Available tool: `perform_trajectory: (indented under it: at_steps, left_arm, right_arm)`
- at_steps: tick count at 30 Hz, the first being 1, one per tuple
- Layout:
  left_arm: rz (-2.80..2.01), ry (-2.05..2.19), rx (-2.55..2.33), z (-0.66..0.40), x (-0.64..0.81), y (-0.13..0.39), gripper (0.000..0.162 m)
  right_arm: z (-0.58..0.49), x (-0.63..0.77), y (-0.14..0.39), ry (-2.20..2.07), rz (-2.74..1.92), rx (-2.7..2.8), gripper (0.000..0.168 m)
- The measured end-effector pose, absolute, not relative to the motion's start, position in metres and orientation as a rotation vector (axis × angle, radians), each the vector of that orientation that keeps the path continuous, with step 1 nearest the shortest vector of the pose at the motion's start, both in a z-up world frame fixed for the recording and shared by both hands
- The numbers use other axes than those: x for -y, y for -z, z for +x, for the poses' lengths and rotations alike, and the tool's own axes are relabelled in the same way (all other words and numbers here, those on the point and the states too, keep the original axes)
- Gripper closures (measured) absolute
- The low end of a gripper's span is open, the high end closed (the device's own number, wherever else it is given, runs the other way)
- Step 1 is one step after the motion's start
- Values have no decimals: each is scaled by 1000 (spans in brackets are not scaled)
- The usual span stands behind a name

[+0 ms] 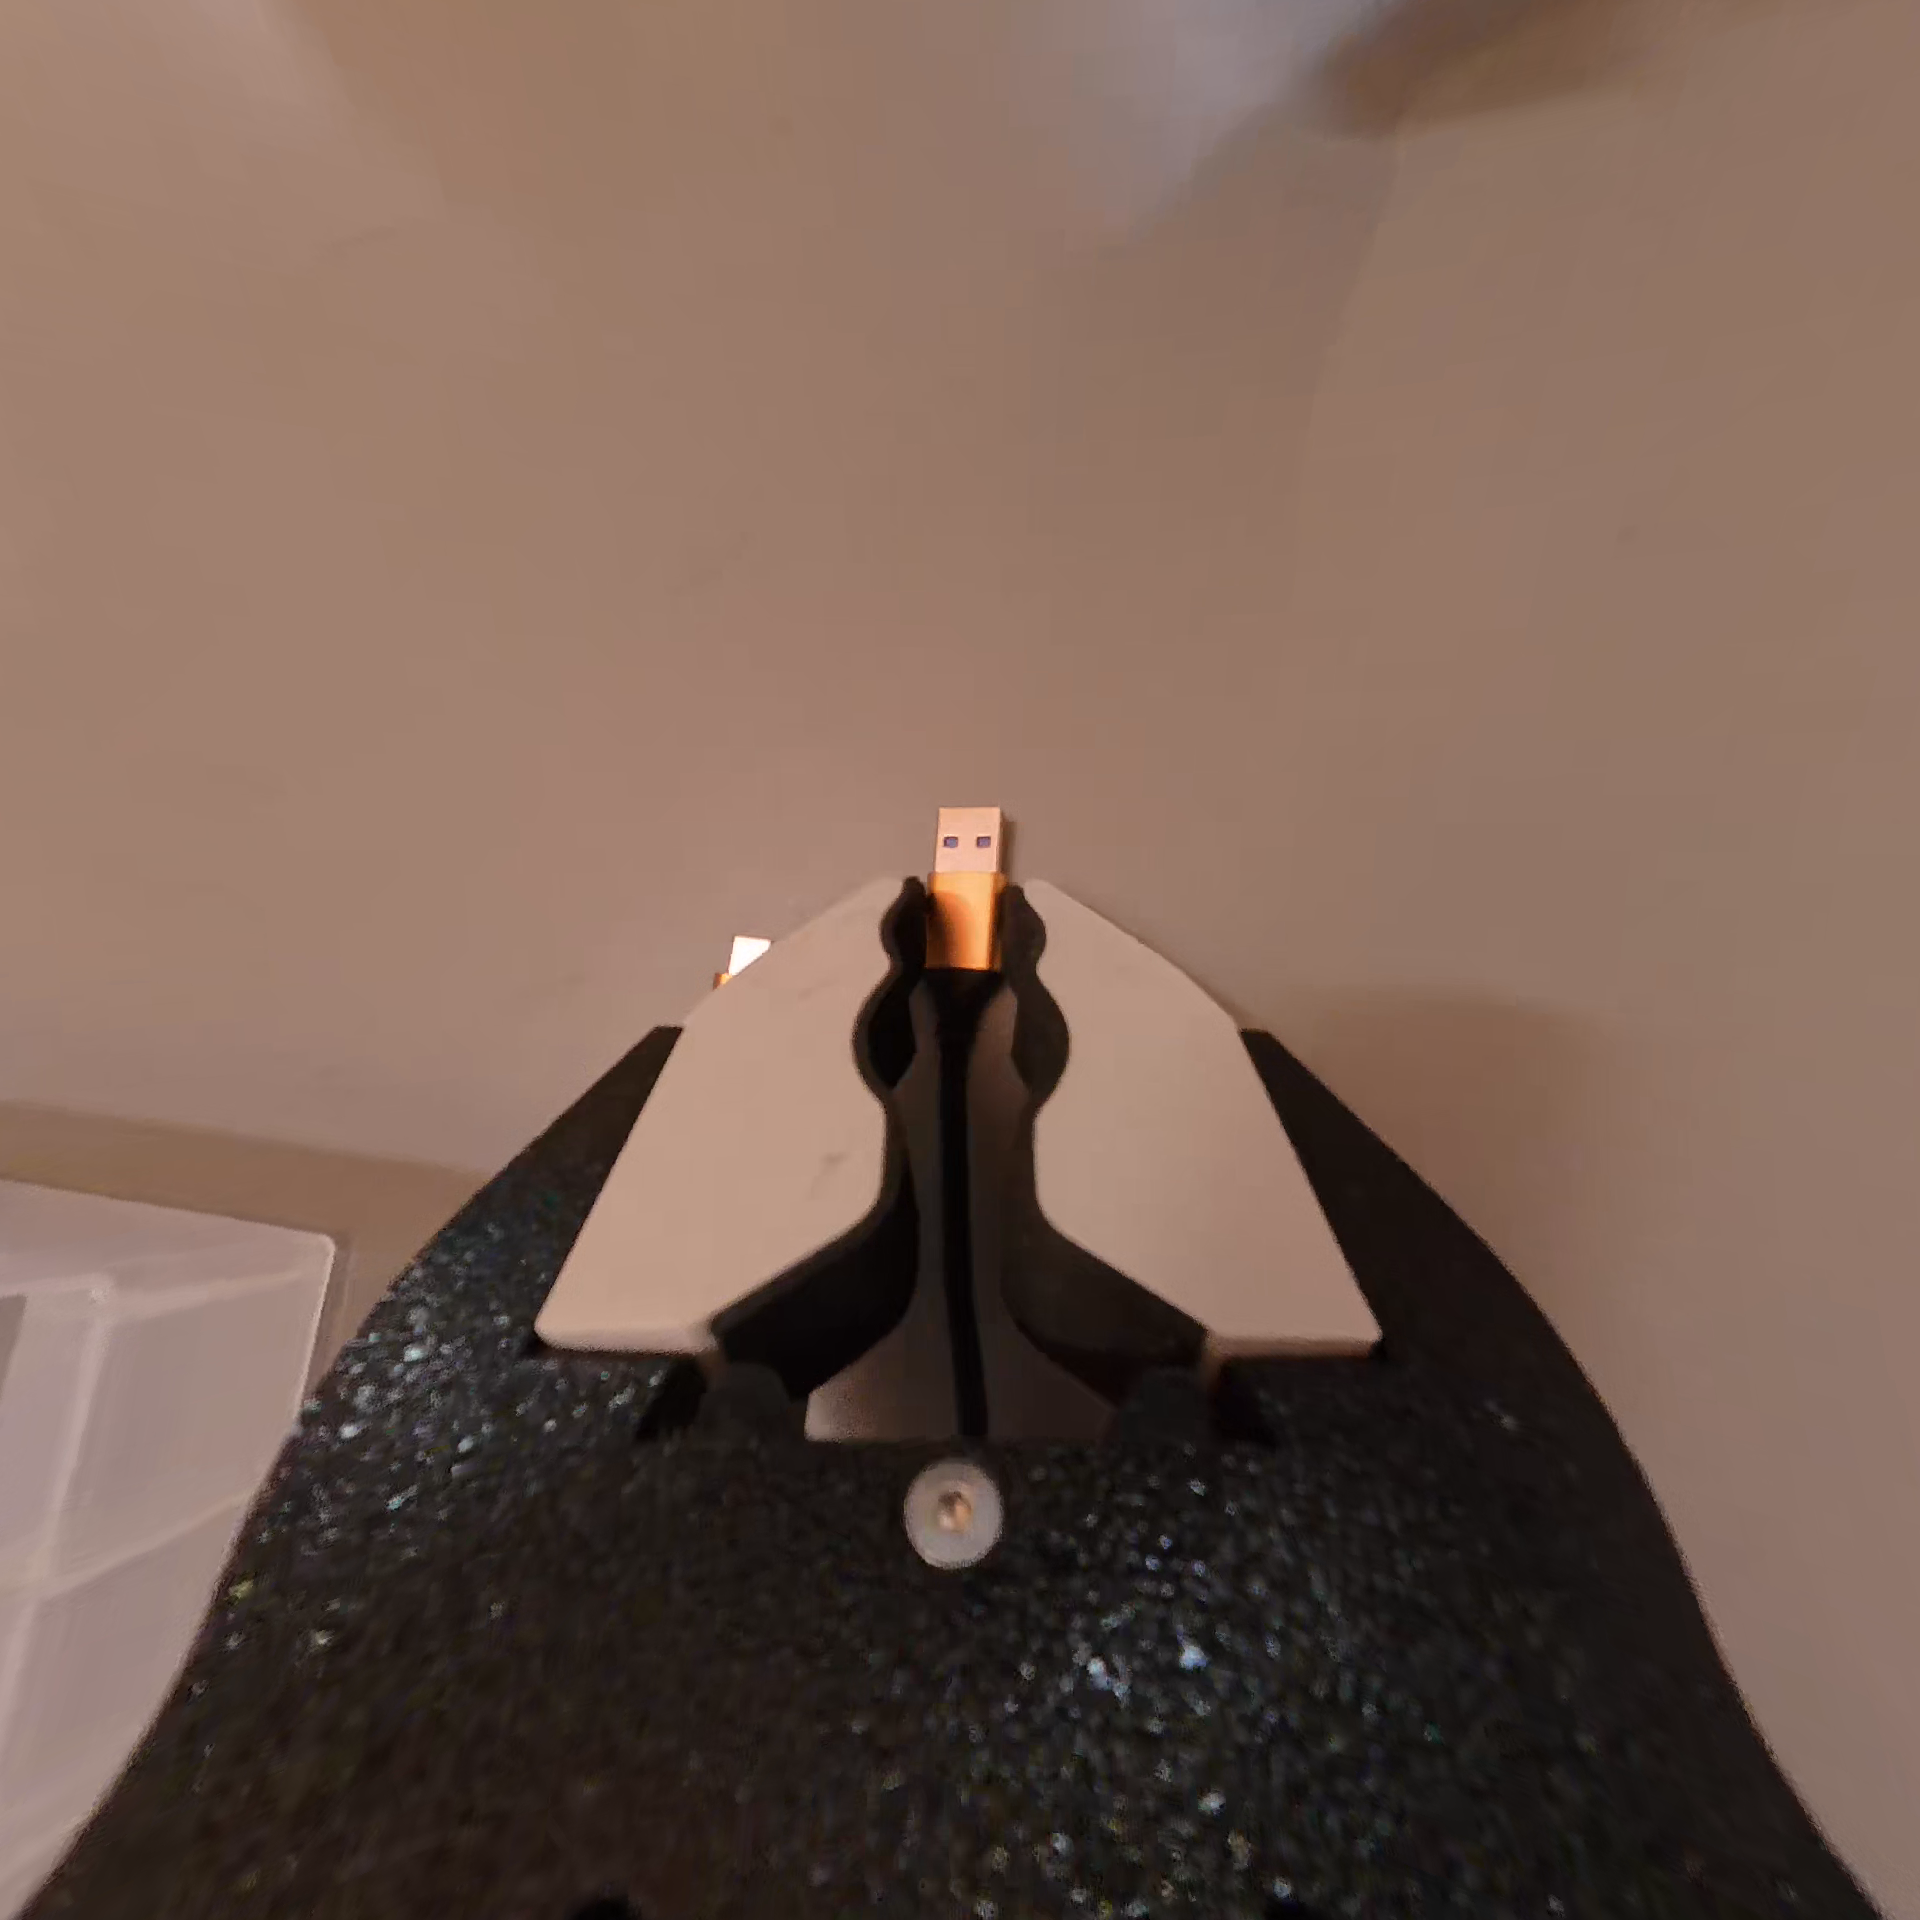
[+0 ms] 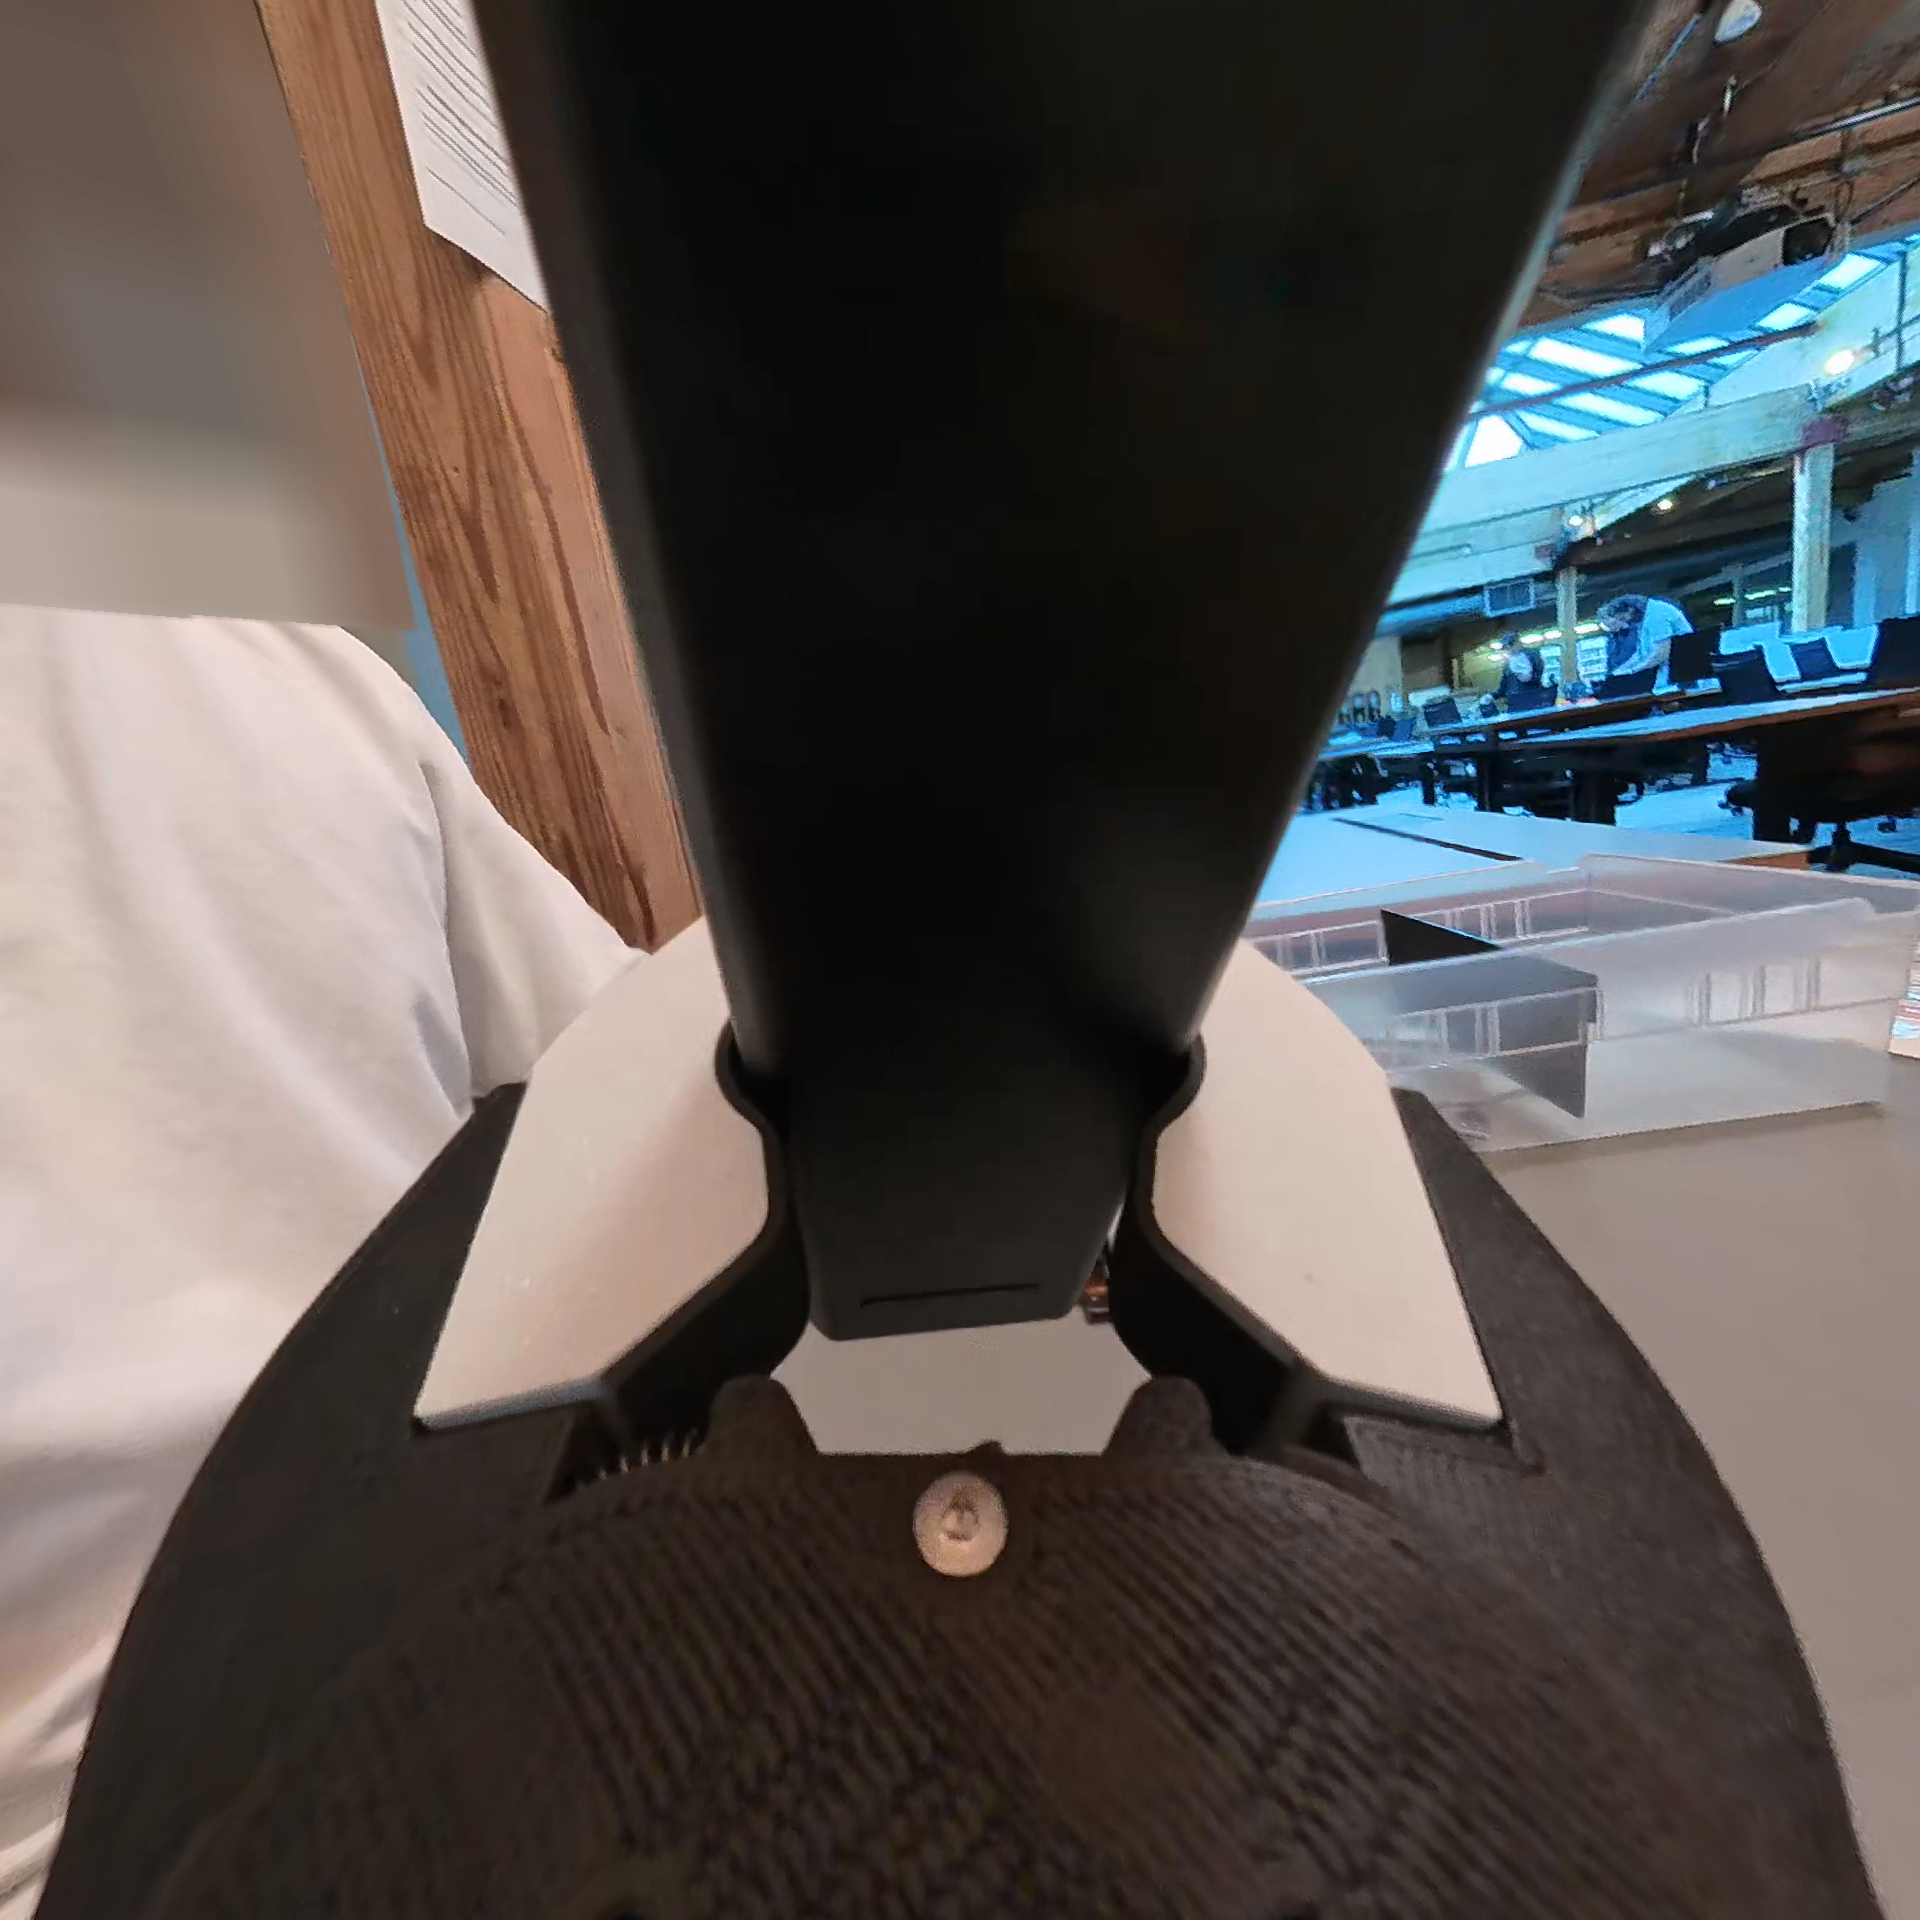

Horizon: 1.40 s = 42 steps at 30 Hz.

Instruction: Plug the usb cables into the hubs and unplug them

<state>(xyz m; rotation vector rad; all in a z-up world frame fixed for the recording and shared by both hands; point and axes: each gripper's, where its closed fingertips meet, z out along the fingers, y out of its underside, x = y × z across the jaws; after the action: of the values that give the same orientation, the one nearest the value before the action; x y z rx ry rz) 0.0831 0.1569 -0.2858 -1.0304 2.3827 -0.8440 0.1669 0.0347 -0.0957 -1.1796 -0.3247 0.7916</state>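
In the left wrist view my left gripper [image 1: 966, 904] is shut on a USB cable's plug [image 1: 968, 894]. The plug has a copper-coloured shell and a silver metal tip that sticks out past the fingertips. Its black cable runs back between the fingers. A second copper plug [image 1: 743, 958] peeks out behind the left finger. In the right wrist view my right gripper [image 2: 961, 1060] is shut on a black USB hub [image 2: 997, 520], a long dark body that fills the middle of the view and points forward. No ports on the hub are visible.
A clear plastic bin [image 1: 125, 1455] stands at the lower left of the left wrist view, before a plain beige surface. In the right wrist view a clear divided tray [image 2: 1579, 977] sits on the grey table at right. A person in white [image 2: 208, 987] and a wooden post [image 2: 488, 468] are at left. The tips of one gripper are about 25 centimeters away from the tips of the other.
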Motion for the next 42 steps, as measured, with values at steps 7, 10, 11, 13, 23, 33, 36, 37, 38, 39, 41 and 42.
perform_trajectory:
  at_steps: [7,10,11,13,23,33,36,37,38,39,41,42]
  left_arm:
    - [-1121,1026,-2247,87,-160,271,162]
    - [-1184,1329,-2121,87,-152,244,162]
    - [-1198,1433,-2069,87,-150,234,162]
    - [-1194,1609,-1953,88,-152,214,162]
    - [-1098,794,-2359,76,-174,271,141]
    - [-1283,963,-2281,90,-173,285,155]
    - [-1313,1394,-2126,90,-159,249,155]
    - [-1302,1579,-2051,89,-153,231,155]
    - [-1269,1733,-1995,86,-149,215,155]
    - [-1218,1849,-1952,82,-146,202,155]
    - [-1127,1989,-1901,76,-140,182,155]
    - [-1089,2037,-1891,73,-137,175,155]
  right_arm:
    - [165,-52,111,-644,-1364,320,95]
    - [166,-61,122,-580,-1471,306,95]
    - [166,-63,124,-565,-1494,304,95]
    - [165,-67,128,-545,-1523,306,95]
    - [166,-67,132,-521,-1549,316,95]
    - [168,-66,131,-497,-1556,322,95]
    - [170,-64,133,-474,-1573,324,95]
    - [170,-64,133,-473,-1572,324,95]
    - [170,-64,132,-473,-1570,324,95]
    - [170,-64,132,-472,-1570,325,95]
    - [168,-65,133,-473,-1575,334,95]
    - [167,-66,134,-470,-1582,340,95]
